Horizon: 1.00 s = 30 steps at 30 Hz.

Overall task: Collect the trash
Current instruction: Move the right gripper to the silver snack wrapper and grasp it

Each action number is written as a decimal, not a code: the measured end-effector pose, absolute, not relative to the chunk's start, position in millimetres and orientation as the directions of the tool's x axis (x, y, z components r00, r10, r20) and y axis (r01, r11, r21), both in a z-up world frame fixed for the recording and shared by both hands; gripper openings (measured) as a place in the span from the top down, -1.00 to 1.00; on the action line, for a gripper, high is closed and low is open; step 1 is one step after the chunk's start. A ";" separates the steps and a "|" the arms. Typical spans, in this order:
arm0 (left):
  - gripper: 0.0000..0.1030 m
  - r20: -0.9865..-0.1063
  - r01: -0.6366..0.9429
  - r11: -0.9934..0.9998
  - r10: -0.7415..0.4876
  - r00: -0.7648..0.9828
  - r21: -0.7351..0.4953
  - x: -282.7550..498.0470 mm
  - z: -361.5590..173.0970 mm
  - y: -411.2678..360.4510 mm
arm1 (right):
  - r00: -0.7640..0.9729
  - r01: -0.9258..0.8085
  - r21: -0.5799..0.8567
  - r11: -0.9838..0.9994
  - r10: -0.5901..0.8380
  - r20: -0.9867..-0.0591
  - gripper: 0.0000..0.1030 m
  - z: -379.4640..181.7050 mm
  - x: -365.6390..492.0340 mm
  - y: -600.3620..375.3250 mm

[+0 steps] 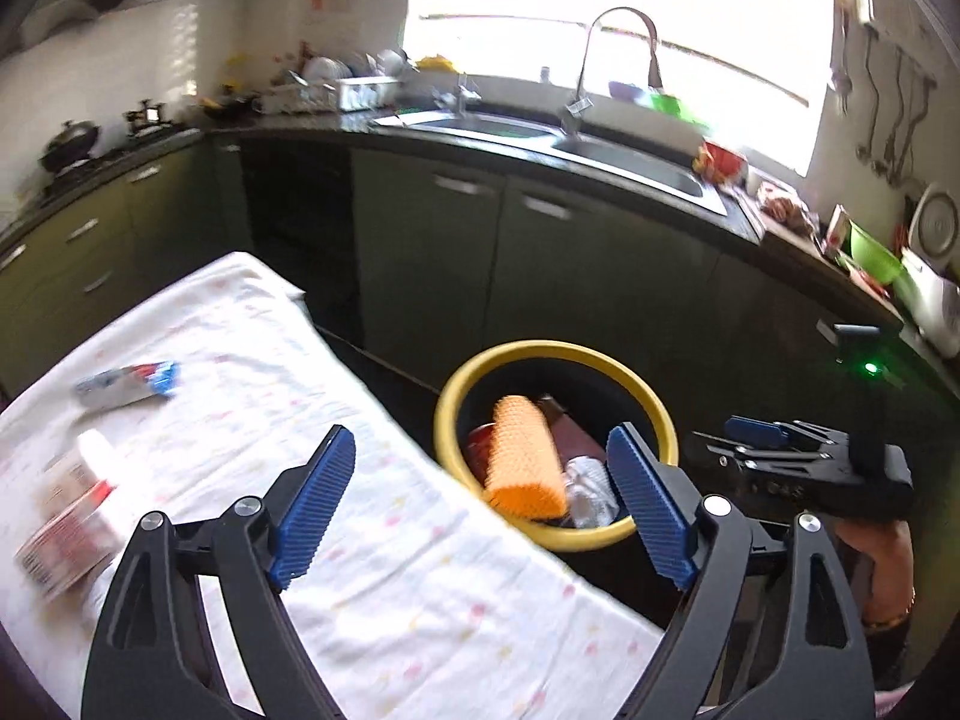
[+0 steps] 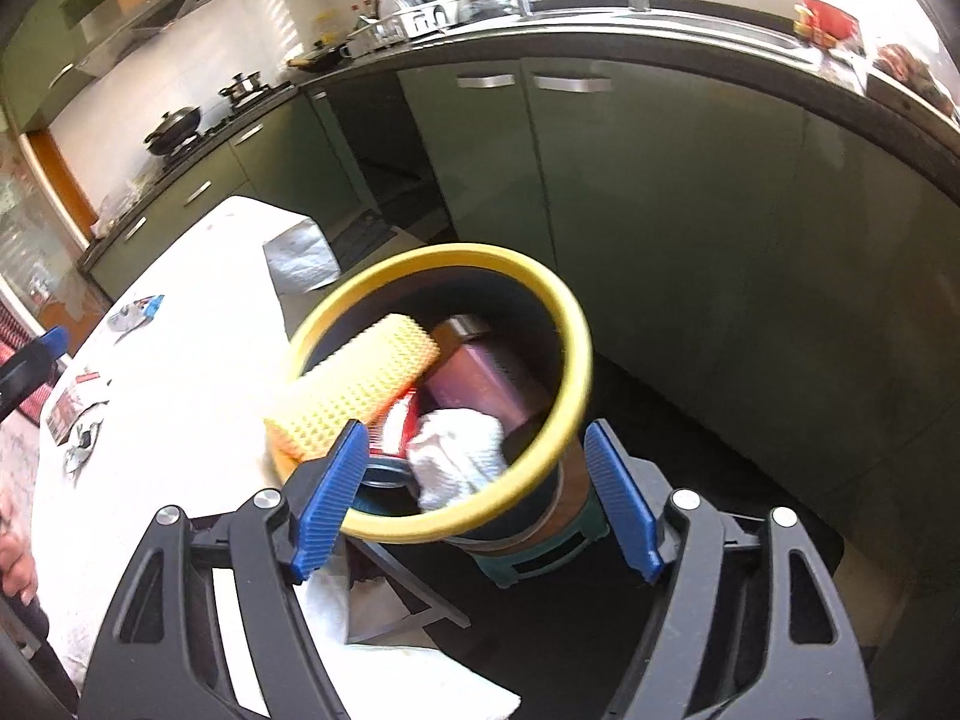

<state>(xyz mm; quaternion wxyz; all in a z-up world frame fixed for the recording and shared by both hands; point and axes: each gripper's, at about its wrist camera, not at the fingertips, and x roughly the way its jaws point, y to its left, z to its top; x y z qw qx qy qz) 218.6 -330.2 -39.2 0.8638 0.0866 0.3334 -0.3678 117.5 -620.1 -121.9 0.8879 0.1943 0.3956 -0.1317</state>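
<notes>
A black trash bin with a yellow rim (image 1: 651,414) (image 2: 573,348) stands beside the white-clothed table (image 1: 384,540). Inside lie an orange foam net (image 1: 525,456) (image 2: 366,384), a crumpled white tissue (image 1: 591,492) (image 2: 459,450) and a maroon box (image 2: 480,381). My left gripper (image 1: 480,444) hovers open over the table's edge next to the bin, nothing between its pads. My right gripper (image 2: 477,432) is open above the bin's near rim, holding nothing; the left wrist view shows the right gripper (image 1: 756,435) to the right of the bin, apart from it. On the table lie a blue-and-silver wrapper (image 1: 129,384) (image 2: 135,312) and a red-printed packet (image 1: 66,516) (image 2: 75,405).
Green kitchen cabinets (image 1: 540,276) and a dark counter with a sink (image 1: 636,162) run behind the bin. A stove with a pan (image 1: 69,144) is at the far left. A hand (image 1: 876,564) holds the right gripper. The bin rests on a small green stool (image 2: 540,552).
</notes>
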 end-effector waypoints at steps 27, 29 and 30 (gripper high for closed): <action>-0.73 -0.602 0.125 0.989 -0.149 0.784 -0.082 158.3 -63.2 15.2 | 0.585 -0.356 0.169 0.919 0.360 -0.727 -0.37 -83.3 262.4 -287.3; -0.74 -0.607 0.124 0.988 -0.152 0.780 -0.088 159.7 -66.7 20.9 | 0.601 -0.392 0.095 0.915 0.333 -0.727 -0.37 -78.6 268.5 -269.8; -0.74 -0.609 0.123 0.988 -0.151 0.778 -0.089 160.9 -68.3 22.8 | 0.605 -0.409 0.064 0.910 0.323 -0.727 -0.37 -76.5 272.1 -262.1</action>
